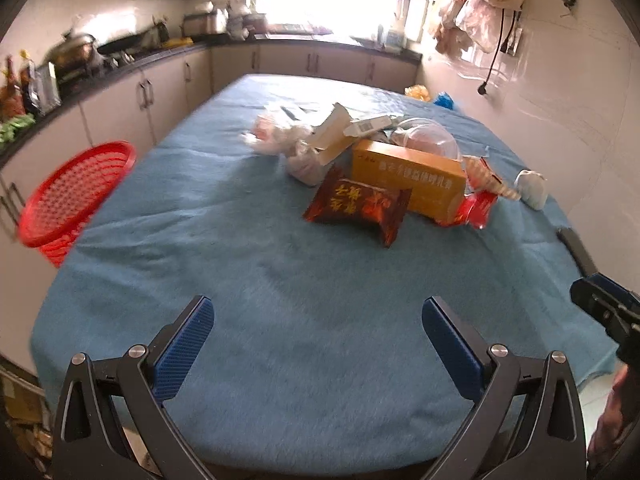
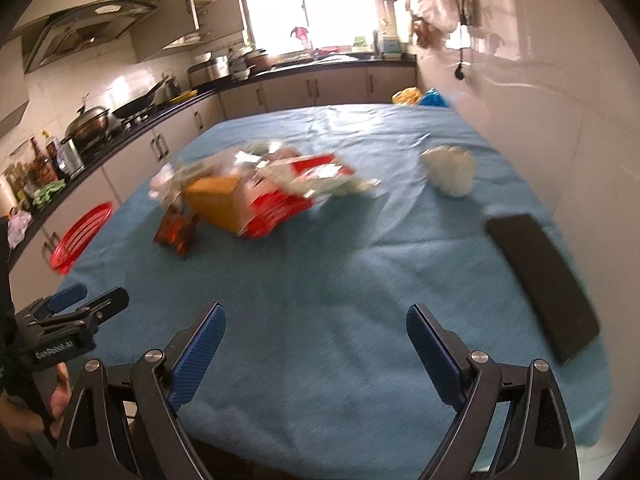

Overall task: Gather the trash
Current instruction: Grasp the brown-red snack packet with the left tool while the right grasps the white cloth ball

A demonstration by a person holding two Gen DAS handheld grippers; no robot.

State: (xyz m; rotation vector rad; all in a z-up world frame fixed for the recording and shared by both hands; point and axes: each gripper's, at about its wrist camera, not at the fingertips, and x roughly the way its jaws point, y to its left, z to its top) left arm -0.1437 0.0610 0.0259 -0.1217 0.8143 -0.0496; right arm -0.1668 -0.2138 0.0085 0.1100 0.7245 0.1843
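- A heap of trash (image 1: 384, 160) is sitting near the middle of the blue-covered table (image 1: 280, 320): a dark red snack wrapper (image 1: 358, 204) is lying at the near edge, touching an orange carton (image 1: 408, 178), with crumpled tissues (image 1: 280, 138) and a clear plastic dome (image 1: 430, 136) behind.
- One white wad (image 2: 450, 172) is lying apart from the heap, toward the wall side.
- A red mesh basket (image 1: 76, 196) is standing off the table's left edge, the likely place for the litter.
- The left gripper (image 1: 316, 344) is hovering over bare cloth, jaws wide apart and holding nothing; the right gripper (image 2: 316, 350) is likewise spread and empty, well short of the pile.
- The step in hand appears to be the approach; taking the nearest wrapper first, by its crimped end, is probably cleanest, without nudging the carton.
- A black flat object (image 2: 544, 284) near the right gripper is looking unlike rubbish and is best left alone.
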